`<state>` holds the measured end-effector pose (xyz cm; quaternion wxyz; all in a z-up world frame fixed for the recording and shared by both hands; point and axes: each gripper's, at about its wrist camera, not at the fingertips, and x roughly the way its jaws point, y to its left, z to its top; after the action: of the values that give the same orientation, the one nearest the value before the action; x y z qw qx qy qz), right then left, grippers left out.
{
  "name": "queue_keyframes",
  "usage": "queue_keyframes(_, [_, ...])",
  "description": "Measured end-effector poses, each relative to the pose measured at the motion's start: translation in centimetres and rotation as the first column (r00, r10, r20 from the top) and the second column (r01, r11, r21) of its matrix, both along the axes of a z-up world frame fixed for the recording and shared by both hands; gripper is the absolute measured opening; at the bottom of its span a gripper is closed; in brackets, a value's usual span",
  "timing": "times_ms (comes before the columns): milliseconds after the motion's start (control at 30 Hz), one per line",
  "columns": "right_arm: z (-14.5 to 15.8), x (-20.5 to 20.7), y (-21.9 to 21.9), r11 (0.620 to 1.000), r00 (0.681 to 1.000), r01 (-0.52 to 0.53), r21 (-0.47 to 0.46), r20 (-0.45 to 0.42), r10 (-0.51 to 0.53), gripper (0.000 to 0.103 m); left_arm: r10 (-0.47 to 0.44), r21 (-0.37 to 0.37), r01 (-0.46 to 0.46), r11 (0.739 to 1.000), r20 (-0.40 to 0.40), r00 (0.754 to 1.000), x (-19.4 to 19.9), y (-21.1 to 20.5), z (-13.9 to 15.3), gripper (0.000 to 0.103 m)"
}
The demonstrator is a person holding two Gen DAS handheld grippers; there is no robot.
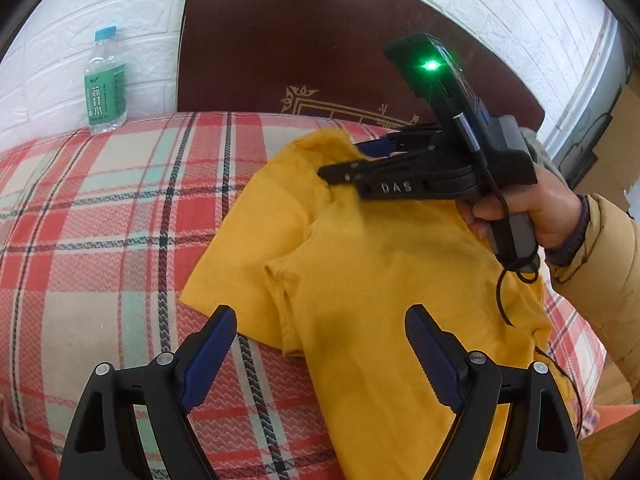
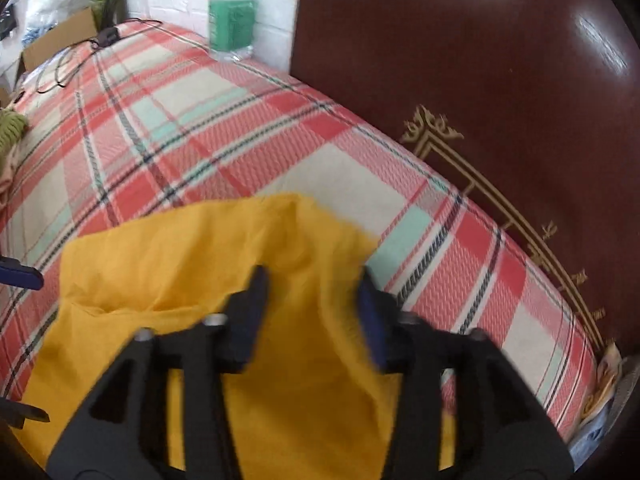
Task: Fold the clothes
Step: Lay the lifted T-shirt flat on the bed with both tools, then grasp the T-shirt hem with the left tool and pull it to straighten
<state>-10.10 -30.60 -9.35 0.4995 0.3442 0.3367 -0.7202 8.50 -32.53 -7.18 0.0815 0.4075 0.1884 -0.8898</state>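
Observation:
A yellow T-shirt point(image 1: 380, 260) lies spread on the plaid bedspread point(image 1: 100, 220), one sleeve pointing left. My left gripper point(image 1: 320, 316) is open, hovering over the sleeve and the shirt's near side, with nothing between its blue pads. My right gripper point(image 1: 344, 158), held by a hand point(image 1: 540, 212), hangs over the shirt's far end. In the blurred right wrist view the right gripper point(image 2: 312, 280) is open above the yellow T-shirt point(image 2: 180, 260), its jaws apart and gripping no cloth. A blue pad of the left gripper's fingers point(image 2: 20, 274) shows at the left edge.
A water bottle point(image 1: 105, 80) with a green label stands at the bed's far edge against the white wall. A dark brown headboard point(image 1: 300, 40) rises behind the bed. A cardboard box point(image 2: 60, 36), a black cable point(image 2: 80, 56) and a green knitted item point(image 2: 10, 128) sit at the far left.

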Motion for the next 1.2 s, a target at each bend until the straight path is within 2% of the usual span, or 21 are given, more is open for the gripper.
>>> queue_keyframes(67, [0.8,0.0,1.4,0.999,1.000,0.007,-0.036,0.008,-0.007,0.057,0.035,-0.012,-0.035,0.999,-0.001,0.999,0.0,-0.6,0.2,0.088])
queue_keyframes(167, [3.9,-0.3,5.6,0.987,0.996,0.034,-0.158,0.092,-0.019,0.063,0.141,0.012,-0.141,0.990,0.008,0.990,0.0,-2.7,0.4,0.088])
queue_keyframes(300, [7.4,-0.9,13.6,0.949,0.972,0.113,-0.295,0.230,-0.044,0.068,0.204,0.053,-0.204,0.978,0.016,0.979,-0.5,-5.2,-0.2,0.088])
queue_keyframes(467, [8.5,-1.0,24.5,0.889,0.915,0.291,-0.352,0.374,-0.151,0.071,0.159,0.027,-0.163,0.986,0.097,0.982,-2.4,-5.5,-2.4,0.088])
queue_keyframes(567, [7.2,-0.5,29.7,0.854,0.873,0.411,-0.319,0.407,-0.269,0.074,0.103,-0.073,-0.094,0.993,0.126,0.987,-3.2,-3.8,-3.1,0.088])
queue_keyframes(700, [4.2,-0.5,34.8,0.795,0.800,0.546,-0.266,0.448,-0.399,0.074,0.017,-0.142,0.007,0.990,0.163,0.987,-3.8,-1.4,-3.2,0.088])
queue_keyframes(767, [2.7,-0.6,36.2,0.759,0.768,0.600,-0.254,0.450,-0.456,0.074,0.000,-0.153,0.027,0.988,0.167,0.986,-3.7,-0.6,-3.3,0.081])
queue_keyframes(800, [2.2,-0.8,36.5,0.743,0.755,0.618,-0.256,0.458,-0.470,0.074,-0.007,-0.161,0.034,0.986,0.165,0.986,-3.6,-0.2,-3.2,0.070])
queue_keyframes(833, [1.8,-1.3,36.4,0.733,0.743,0.628,-0.262,0.480,-0.465,0.074,-0.015,-0.167,0.042,0.985,0.163,0.987,-3.6,0.2,-3.1,0.053])
queue_keyframes(900, [1.0,-2.2,36.1,0.710,0.720,0.648,-0.275,0.525,-0.454,0.074,-0.010,-0.179,0.038,0.983,0.159,0.987,-3.3,0.7,-2.8,0.030])
queue_keyframes(933, [0.6,-2.7,36.0,0.699,0.708,0.658,-0.280,0.546,-0.447,0.074,0.004,-0.189,0.027,0.982,0.158,0.987,-3.2,0.8,-2.6,0.024])
queue_keyframes(1033, [-0.5,-4.1,35.7,0.664,0.670,0.688,-0.294,0.609,-0.424,0.073,0.036,-0.184,-0.007,0.983,0.154,0.987,-2.7,0.8,-2.4,0.024])
queue_keyframes(1067, [-0.9,-4.7,35.4,0.656,0.659,0.694,-0.297,0.629,-0.413,0.068,0.046,-0.176,-0.018,0.984,0.152,0.987,-2.5,0.7,-2.5,0.024])
queue_keyframes(1133, [-1.5,-5.9,34.3,0.652,0.640,0.699,-0.294,0.664,-0.386,0.045,0.060,-0.171,-0.034,0.985,0.146,0.987,-2.4,0.6,-2.6,0.024])
queue_keyframes(1167, [-1.8,-6.4,33.8,0.651,0.629,0.704,-0.283,0.675,-0.386,0.022,0.066,-0.166,-0.042,0.985,0.145,0.987,-2.3,0.5,-2.6,0.024])
queue_keyframes(1200, [-1.8,-6.7,33.5,0.651,0.626,0.705,-0.282,0.677,-0.386,0.010,0.073,-0.162,-0.049,0.986,0.143,0.987,-2.2,0.5,-2.6,0.024])
